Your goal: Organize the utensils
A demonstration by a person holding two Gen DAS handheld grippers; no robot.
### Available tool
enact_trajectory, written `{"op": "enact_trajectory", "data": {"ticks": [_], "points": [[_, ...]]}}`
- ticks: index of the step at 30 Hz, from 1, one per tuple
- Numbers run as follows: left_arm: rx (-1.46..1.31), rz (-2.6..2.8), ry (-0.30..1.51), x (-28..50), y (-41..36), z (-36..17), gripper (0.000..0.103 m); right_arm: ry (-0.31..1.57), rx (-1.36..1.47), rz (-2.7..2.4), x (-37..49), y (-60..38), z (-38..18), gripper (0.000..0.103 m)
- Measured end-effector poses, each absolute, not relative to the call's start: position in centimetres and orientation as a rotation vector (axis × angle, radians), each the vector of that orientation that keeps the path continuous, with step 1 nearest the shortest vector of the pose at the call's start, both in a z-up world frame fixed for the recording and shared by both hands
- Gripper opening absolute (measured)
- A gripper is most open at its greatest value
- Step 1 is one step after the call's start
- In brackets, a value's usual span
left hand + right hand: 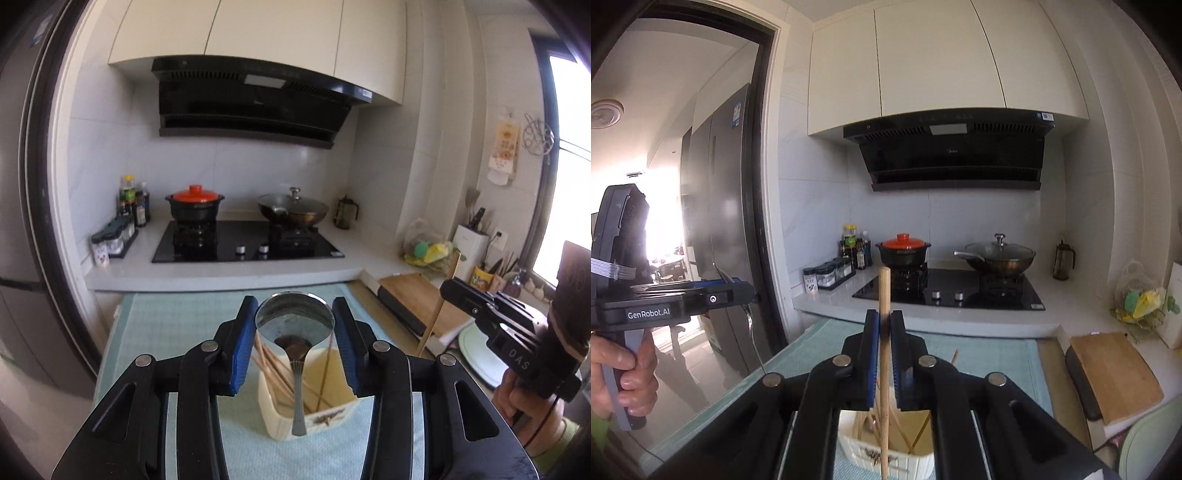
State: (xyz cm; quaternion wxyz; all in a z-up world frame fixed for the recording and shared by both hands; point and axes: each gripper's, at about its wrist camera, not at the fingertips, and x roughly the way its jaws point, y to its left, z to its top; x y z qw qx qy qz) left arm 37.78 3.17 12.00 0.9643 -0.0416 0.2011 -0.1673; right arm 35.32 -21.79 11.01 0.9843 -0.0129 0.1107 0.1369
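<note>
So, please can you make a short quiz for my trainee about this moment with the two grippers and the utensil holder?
1. True or false: the right gripper is shut on a wooden chopstick.
2. Which utensil stands between the pads of the left gripper? A) fork B) metal spoon C) knife
3. Fill in: the cream utensil holder stands on a light ____ cloth.

Key
1. True; the pads close on it, upright above the holder.
2. B; the metal spoon has its bowl up and its handle down in the holder. Whether the pads touch the bowl is unclear.
3. Green.
</note>
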Motion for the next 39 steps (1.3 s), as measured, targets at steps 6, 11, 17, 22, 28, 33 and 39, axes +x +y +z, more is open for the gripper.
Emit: {"op": "enact_trajectory", "data": {"ticks": [6, 11, 17, 22, 28, 33, 39], "points": [[-0.082, -0.300, 0.418, 43.2, 1.7, 10.5, 0.042, 0.184, -0.028, 0.269, 41.1, -22.1, 10.6, 0.006], [-0.084, -0.291, 0.530, 46.8, 0.5, 5.5, 0.042, 0.278, -0.041, 0.285, 45.5, -22.4, 5.9, 0.006], [-0.055, -0.293, 0.676, 49.1, -0.9, -0.4, 0.043, 0.510, 0.003, 0.336, 50.2, -23.0, -1.5, 0.007], [-0.048, -0.267, 0.684, 48.4, -0.5, -1.9, 0.070, 0.600, 0.085, 0.326, 51.8, -24.1, -4.6, 0.035], [-0.011, -0.218, 0.591, 44.4, 0.6, -0.9, 0.094, 0.513, 0.097, 0.266, 47.6, -26.1, -2.5, 0.070], [0.088, -0.118, 0.507, 39.5, -0.2, -0.4, 0.102, 0.450, 0.033, 0.195, 41.6, -26.2, -0.4, 0.085], [0.114, -0.041, 0.467, 34.4, -1.0, 0.3, 0.102, 0.398, 0.016, 0.138, 33.7, -25.8, 0.6, 0.089]]}}
